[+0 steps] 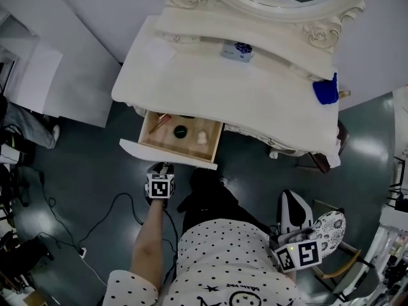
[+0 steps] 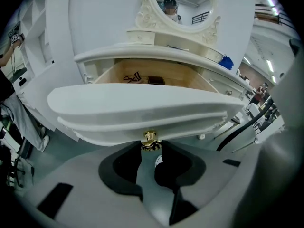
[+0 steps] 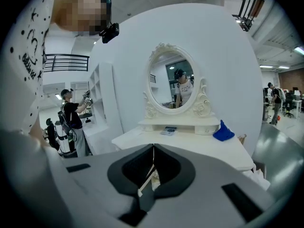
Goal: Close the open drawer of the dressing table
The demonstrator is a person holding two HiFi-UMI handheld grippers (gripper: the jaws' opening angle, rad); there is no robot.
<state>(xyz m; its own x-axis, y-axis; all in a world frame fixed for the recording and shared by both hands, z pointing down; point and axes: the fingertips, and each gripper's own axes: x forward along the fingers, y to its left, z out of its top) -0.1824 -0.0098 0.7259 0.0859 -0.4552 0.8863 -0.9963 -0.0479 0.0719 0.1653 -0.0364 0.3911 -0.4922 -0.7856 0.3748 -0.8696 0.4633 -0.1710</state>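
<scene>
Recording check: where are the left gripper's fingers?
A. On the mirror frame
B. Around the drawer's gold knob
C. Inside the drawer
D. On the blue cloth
B: its own view shows the left gripper gripping the knob on the drawer front.

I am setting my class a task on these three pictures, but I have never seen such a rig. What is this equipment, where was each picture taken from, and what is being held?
There is no robot here. A person holds a two-jaw gripper in each hand. One picture comes from a camera on the person's head, looking down. The other two come from cameras riding on the grippers, each looking along its own jaws. Below stands a white dressing table with a mirror. Its drawer is open, with small items inside. On top lie a blue cloth and a small box. The left gripper has its jaws either side of the drawer's gold knob, seemingly gripping it. The right gripper is held away from the table, jaws together and empty.
</scene>
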